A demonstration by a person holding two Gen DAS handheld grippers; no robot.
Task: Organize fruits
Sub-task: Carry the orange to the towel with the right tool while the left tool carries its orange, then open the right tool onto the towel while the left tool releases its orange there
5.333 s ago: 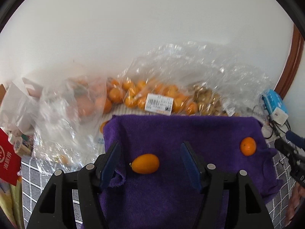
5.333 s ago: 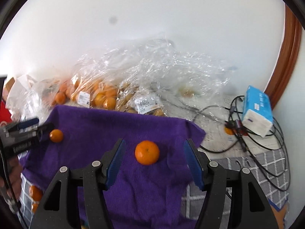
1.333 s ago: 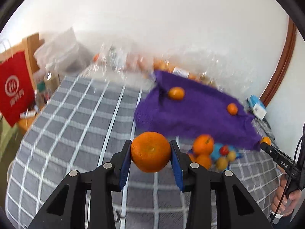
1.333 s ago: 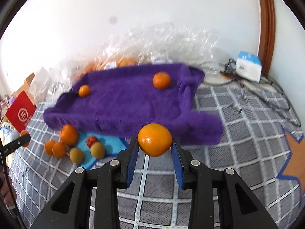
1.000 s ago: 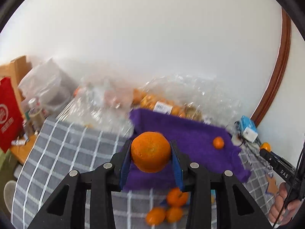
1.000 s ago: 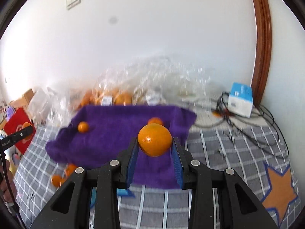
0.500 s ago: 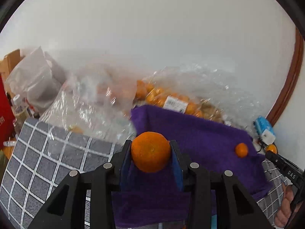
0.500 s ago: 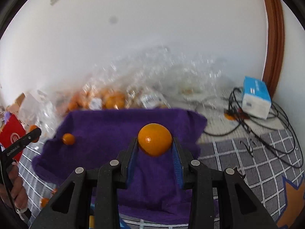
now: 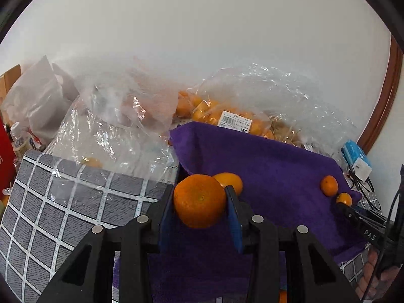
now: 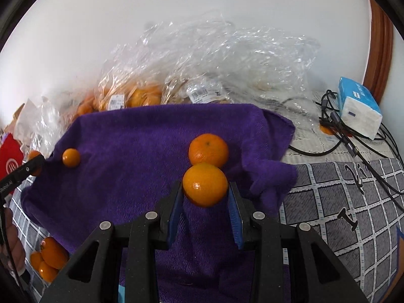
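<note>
My left gripper (image 9: 200, 197) is shut on a large mandarin (image 9: 199, 200), held just over the near left part of the purple towel (image 9: 265, 166). An oval orange fruit (image 9: 231, 179) lies on the towel right behind it. In the right wrist view my right gripper (image 10: 205, 189) is shut on another mandarin (image 10: 205, 184), low over the purple towel (image 10: 141, 146). A second mandarin (image 10: 208, 149) rests on the towel directly behind the held one. The small orange fruit (image 10: 71, 157) lies at the towel's left side.
Clear plastic bags of oranges (image 9: 227, 118) pile along the wall behind the towel. A blue tissue pack (image 10: 358, 106) and black cables (image 10: 341, 136) lie at the right. Several oranges (image 10: 49, 256) sit on the checked cloth (image 10: 341, 202) at the lower left.
Both grippers have come down and forward over the purple towel, each still clamping its mandarin. The towel and the fruit on it now look much closer.
</note>
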